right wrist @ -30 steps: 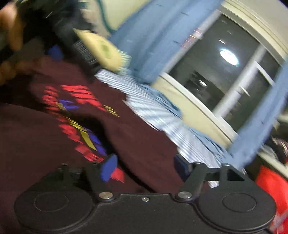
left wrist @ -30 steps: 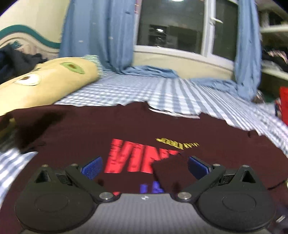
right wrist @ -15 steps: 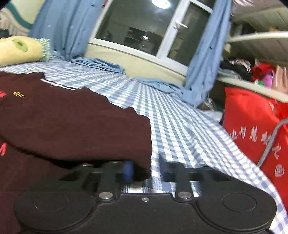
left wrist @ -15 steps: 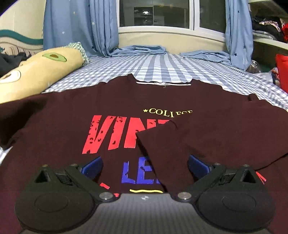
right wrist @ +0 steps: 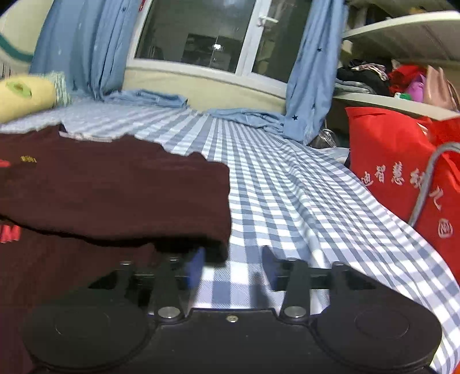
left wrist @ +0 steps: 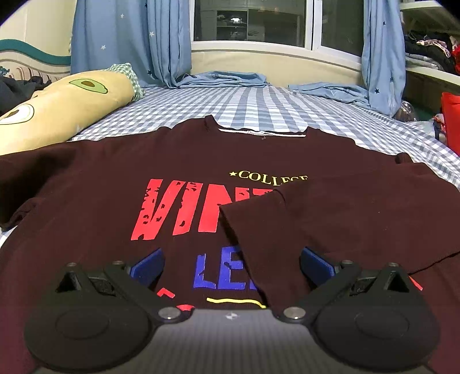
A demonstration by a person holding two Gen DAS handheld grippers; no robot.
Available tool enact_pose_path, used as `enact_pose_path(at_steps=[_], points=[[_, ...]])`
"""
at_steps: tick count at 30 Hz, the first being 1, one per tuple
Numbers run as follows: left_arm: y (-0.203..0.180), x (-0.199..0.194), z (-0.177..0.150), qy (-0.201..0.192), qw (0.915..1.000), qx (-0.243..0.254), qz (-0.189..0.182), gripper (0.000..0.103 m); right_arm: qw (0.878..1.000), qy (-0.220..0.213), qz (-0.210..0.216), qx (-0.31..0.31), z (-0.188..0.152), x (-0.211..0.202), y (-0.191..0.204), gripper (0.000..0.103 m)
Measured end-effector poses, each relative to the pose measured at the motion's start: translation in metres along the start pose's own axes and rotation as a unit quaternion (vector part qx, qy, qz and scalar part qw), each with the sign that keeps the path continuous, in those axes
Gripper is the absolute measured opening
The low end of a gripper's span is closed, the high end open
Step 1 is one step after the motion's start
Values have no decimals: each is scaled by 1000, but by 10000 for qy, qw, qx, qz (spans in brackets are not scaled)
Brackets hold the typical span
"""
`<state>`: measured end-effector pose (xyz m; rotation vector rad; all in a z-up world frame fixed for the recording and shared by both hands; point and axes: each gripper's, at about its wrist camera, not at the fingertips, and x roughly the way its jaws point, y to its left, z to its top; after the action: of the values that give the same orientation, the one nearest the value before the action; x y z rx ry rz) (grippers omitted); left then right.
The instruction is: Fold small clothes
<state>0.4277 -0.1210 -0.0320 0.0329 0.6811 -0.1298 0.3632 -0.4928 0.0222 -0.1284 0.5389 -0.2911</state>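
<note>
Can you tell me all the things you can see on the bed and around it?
T-shirt: one, dark maroon, flat on bed, one sleeve folded across print.
Bedsheet: one, blue-white check.
Avocado pillow: one, yellow, far left.
Curtains: two, blue with stars, beside window.
Bag: one, red, right of bed.
Clothes pile: mixed colours, on shelf.
Left gripper: open, above shirt.
Right gripper: open, at shirt's right edge.

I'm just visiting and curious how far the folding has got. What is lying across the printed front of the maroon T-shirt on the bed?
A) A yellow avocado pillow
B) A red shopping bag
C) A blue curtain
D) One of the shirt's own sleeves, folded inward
D: the folded sleeve of the maroon T-shirt lies across the chest, covering the right ends of the printed words.
</note>
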Motion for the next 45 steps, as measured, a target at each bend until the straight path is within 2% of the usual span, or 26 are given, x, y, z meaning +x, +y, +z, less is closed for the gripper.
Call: enact_pose_path(at_steps=[2, 4, 6, 9, 11, 15, 18, 20, 21, 22, 23, 25, 27, 28, 30, 31, 33, 35, 37, 39, 43, 44, 45], points=[[0, 0, 0, 2, 10000, -4, -3, 103, 9997, -198, 69, 157, 6, -10, -9, 72], [0, 0, 0, 1, 10000, -7, -7, 103, 9979, -331, 288, 479, 18, -13, -18, 88], [1, 0, 0, -1, 10000, -19, -14, 103, 9933, -244, 695, 890, 35, -2, -26, 92], [1, -1, 0, -2, 10000, -37, -28, 102, 9784, -50, 1330, 1581, 61, 34, -38, 92], [2, -1, 0, -4, 10000, -56, -43, 102, 9755, 170, 1256, 1799, 77, 64, -41, 86], [2, -1, 0, -2, 10000, -65, -48, 102, 9663, 726, 1224, 2144, 96, 117, -48, 65], [2, -1, 0, -4, 10000, -68, -51, 102, 9655, 1107, 1079, 2096, 99, 152, -49, 54], [2, -1, 0, -4, 10000, -73, -55, 102, 9559, 1466, 1305, 2186, 92, 173, -50, 29], [2, -1, 0, -4, 10000, -79, -60, 102, 9479, 1549, 1488, 2353, 89, 178, -52, 10], [2, 0, 0, -4, 9999, -82, -62, 102, 9435, 1531, 1553, 2494, 89, 179, -57, 6], [2, 0, 0, -3, 9999, -84, -65, 102, 9448, 1407, 1571, 2506, 91, 176, -61, 5], [2, 0, 1, 3, 9999, -77, -65, 103, 9549, 1036, 1557, 2308, 99, 166, -68, 4], [2, 1, 1, 4, 10000, -65, -55, 103, 9643, 920, 1465, 2007, 104, 164, -70, 4], [1, 1, 1, 5, 10000, -62, -52, 103, 9692, 936, 1308, 1866, 103, 166, -70, 0], [1, 1, 1, 2, 10000, -69, -55, 103, 9760, 1013, 864, 1726, 95, 172, -75, 0], [1, 1, 1, 2, 10000, -66, -56, 103, 9751, 1007, 879, 1769, 90, 173, -80, 0], [1, 1, 1, 4, 10000, -61, -51, 103, 9656, 942, 1216, 2096, 81, 164, -92, 0], [1, 0, 0, 8, 10000, -54, -45, 103, 9654, 845, 1322, 2083, 78, 147, -93, 11], [1, 0, 0, 5, 10000, -53, -43, 103, 9654, 724, 1466, 2031, 78, 129, -89, 30], [1, 0, 0, 6, 10000, -55, -44, 103, 9594, 618, 1697, 2166, 79, 118, -87, 36], [1, 0, 0, 6, 10000, -56, -46, 103, 9419, 860, 1959, 2590, 79, 118, -80, 44], [1, 0, 0, 6, 10000, -57, -47, 103, 9400, 945, 1912, 2664, 79, 122, -77, 44], [1, 0, 1, 6, 10000, -58, -48, 103, 9382, 1026, 1873, 2725, 77, 124, -76, 39]])
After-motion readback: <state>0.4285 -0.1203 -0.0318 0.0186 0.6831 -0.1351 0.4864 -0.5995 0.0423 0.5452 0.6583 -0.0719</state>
